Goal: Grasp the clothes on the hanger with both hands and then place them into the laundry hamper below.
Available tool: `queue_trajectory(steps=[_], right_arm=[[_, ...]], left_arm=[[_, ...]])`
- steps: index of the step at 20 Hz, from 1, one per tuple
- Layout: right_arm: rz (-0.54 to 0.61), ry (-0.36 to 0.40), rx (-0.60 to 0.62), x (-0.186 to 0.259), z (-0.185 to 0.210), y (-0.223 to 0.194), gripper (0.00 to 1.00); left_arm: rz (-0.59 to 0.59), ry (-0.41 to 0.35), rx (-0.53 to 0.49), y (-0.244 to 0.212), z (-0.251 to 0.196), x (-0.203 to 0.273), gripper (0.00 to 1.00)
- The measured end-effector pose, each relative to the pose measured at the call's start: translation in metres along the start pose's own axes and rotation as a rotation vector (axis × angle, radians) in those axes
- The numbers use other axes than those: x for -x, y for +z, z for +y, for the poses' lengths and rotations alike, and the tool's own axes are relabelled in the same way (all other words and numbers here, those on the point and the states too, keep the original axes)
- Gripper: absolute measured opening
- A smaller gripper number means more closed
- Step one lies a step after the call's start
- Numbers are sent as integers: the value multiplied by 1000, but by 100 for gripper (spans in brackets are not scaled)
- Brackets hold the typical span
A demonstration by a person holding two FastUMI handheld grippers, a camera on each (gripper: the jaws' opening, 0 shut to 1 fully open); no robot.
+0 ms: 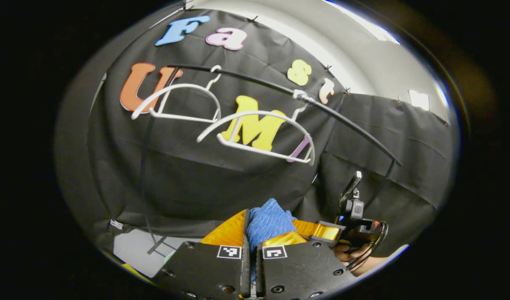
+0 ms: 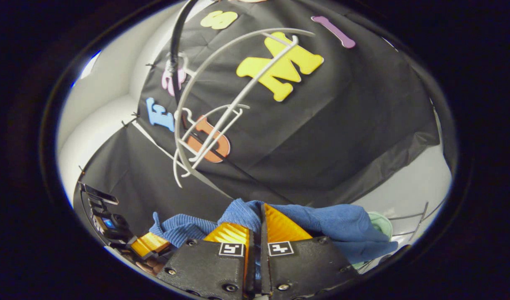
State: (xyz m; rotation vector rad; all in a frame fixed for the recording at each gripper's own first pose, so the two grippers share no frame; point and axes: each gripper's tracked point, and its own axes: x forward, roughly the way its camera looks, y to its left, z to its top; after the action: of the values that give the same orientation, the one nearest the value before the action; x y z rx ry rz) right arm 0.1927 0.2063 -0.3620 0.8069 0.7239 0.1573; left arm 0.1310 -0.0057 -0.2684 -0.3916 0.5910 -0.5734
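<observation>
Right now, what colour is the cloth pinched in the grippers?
Blue, a ribbed knit garment; it shows best in the right gripper view.

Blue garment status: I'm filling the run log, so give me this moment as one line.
stage: carrying | blue garment: off hangers, pinched by left gripper and right gripper | hamper drop: not yet done

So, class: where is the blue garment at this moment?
The blue garment is off the white hangers, pinched in both the left gripper and the right gripper, below the rail.

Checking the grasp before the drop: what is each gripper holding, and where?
Both hold the blue knit garment: left gripper pinches a bunched fold, right gripper a fold near its middle.
</observation>
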Motion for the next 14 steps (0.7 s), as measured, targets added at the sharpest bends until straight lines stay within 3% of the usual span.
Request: queue_trajectory(steps=[9, 14], right_arm=[[156, -191, -33, -59, -91, -48, 8], [213, -234, -34, -73, -119, -62, 8]], left_arm=[[200, 175, 2, -104, 56, -39, 5], [266, 237, 27, -138, 77, -48, 5]])
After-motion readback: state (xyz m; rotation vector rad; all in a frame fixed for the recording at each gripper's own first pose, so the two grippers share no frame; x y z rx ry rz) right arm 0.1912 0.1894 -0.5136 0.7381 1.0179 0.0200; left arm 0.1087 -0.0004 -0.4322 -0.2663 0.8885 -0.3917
